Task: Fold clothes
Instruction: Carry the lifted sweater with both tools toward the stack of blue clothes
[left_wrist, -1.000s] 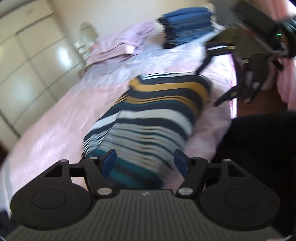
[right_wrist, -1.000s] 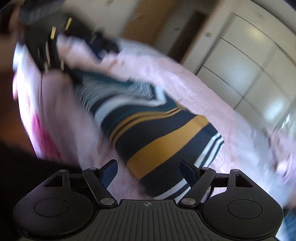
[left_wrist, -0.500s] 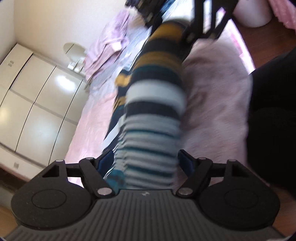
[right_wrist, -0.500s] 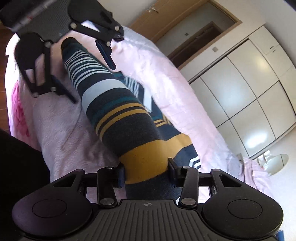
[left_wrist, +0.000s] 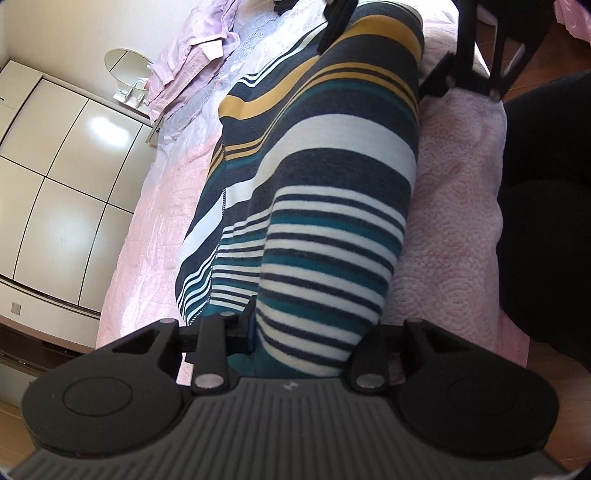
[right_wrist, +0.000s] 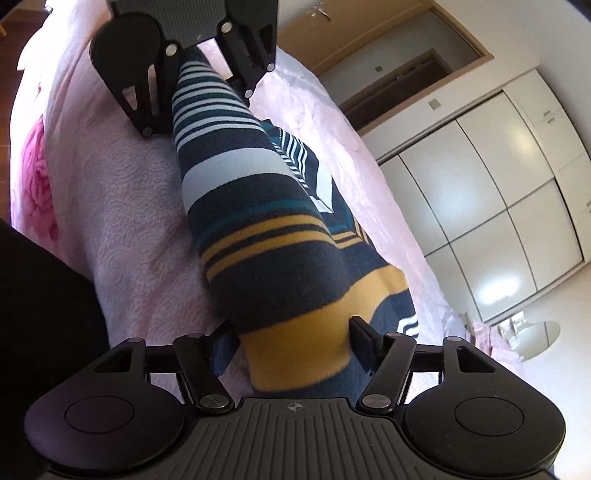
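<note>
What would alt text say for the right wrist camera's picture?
A striped garment, in navy, white, teal and mustard bands, stretches over a pink bedspread between two handheld grippers: the right gripper clamps its mustard end, the left gripper its far end. White wardrobe doors stand behind.

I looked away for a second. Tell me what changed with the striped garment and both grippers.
Both grippers closed on the striped garment: the left gripper on its thin-striped end, the right gripper on its mustard-banded end, raising that fold off the bed. The garment's far layer stays on the bed.
</note>
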